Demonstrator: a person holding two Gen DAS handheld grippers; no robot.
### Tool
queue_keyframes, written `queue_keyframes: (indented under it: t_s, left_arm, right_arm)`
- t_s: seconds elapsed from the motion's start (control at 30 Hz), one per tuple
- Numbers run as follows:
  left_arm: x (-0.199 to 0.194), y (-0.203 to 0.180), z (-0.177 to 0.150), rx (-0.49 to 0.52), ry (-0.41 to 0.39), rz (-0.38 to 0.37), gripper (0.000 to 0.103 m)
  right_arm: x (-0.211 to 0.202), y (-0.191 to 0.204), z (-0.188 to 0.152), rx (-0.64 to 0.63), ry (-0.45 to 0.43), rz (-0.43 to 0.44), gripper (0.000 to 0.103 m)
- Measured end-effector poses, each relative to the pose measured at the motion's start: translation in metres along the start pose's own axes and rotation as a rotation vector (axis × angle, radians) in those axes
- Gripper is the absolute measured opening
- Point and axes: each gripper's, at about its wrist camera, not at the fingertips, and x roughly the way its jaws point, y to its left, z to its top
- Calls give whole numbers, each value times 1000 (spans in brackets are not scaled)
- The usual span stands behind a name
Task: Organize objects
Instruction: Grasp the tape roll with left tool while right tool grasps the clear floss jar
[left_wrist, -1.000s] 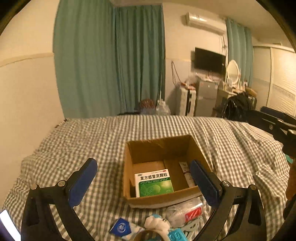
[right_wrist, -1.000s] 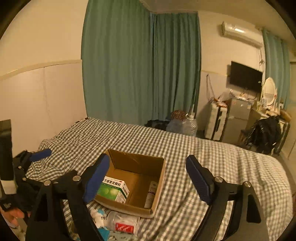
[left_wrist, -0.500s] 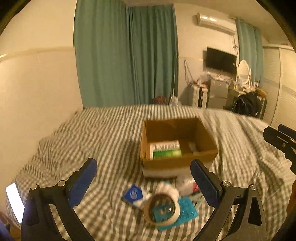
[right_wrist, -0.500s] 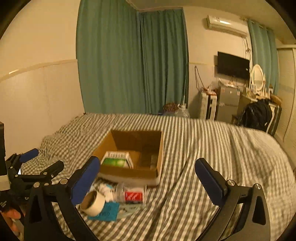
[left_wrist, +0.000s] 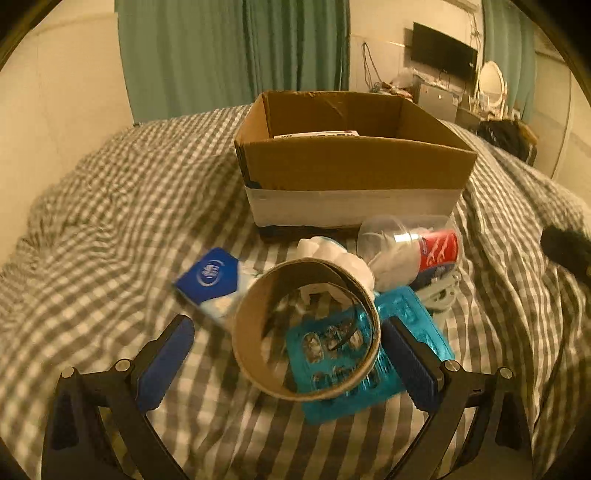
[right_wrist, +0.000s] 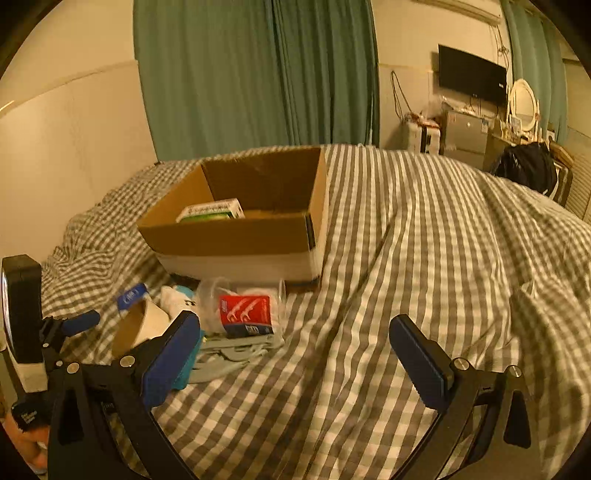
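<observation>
- Loose objects, the business of this job, lie in a heap on the grey-and-white checked bedspread (left_wrist: 110, 192), just in front of the open brown cardboard box with a white band round its base (left_wrist: 351, 173).
- Far left of the heap: a small blue-and-white packet (left_wrist: 212, 275), flat on the cloth.
- Next: a cardboard-cored roll of white tape (left_wrist: 306, 328), propped on edge across a clear turquoise plastic blister tray (left_wrist: 406, 314). My left tongs (left_wrist: 288, 354) stand wide open with the roll between the pads, neither pad touching it.
- Behind the roll: a white crumpled item (left_wrist: 332, 254), which I cannot identify.
- Right of that: a clear plastic tub with a red label, lying on its side (left_wrist: 413, 247).
- Step in hand, in my judgement: approach to the roll. The next move calls for easing forward and closing across the rim without dragging the tray beneath.
- My right tongs (right_wrist: 295, 354) are likewise spread and empty, over bare bedspread to the right of the heap.
- The right view alone shows a green-and-white carton (right_wrist: 212, 212) already inside the box, and pale grey plastic pieces (right_wrist: 236, 350) under the tub; the left view alone shows the tray's pockets.
</observation>
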Motion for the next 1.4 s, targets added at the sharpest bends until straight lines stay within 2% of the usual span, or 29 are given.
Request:
queue_keyframes:
  t_s: [0.13, 0.2, 0.23, 0.3, 0.43, 0.67, 0.83, 0.93, 1.17, 1.23, 1.27, 1.4]
  left_arm:
    - [23, -3, 2, 17, 22, -16, 103]
    - [26, -4, 1, 39, 0, -14, 103]
    - [26, -4, 0, 45, -9, -21, 102]
    - [24, -3, -1, 54, -11, -69, 88]
    - [16, 0, -1, 65, -3, -108, 88]
    - [-7, 18, 9, 52, -58, -96, 88]
    - [-12, 32, 12, 64, -85, -34, 88]
    - [-9, 37, 12, 70, -98, 12, 88]
    - [0, 44, 12, 58, -80, 22, 88]
    - [3, 45, 12, 51, -75, 28, 88]
    - [3, 45, 11, 47, -71, 33, 88]
    - [1, 44, 10, 49, -59, 38, 88]
  right_arm:
    - [16, 2, -5, -7, 38, -21, 103]
    - [24, 3, -9, -16, 54, -32, 103]
    - [28, 4, -11, -21, 61, -40, 103]
    - [32, 6, -13, -27, 70, -46, 103]
    - [38, 16, -12, -39, 85, -35, 103]
    - [56, 46, 1, -78, 120, -9, 103]
    - [81, 65, 11, -100, 148, -9, 103]
    - [93, 69, 15, -101, 162, -11, 103]
    - [125, 63, 16, -60, 232, -10, 103]
    - [128, 61, 14, -54, 235, 4, 100]
    - [128, 59, 12, -45, 242, 18, 88]
    - [110, 53, 3, -49, 240, 38, 88]
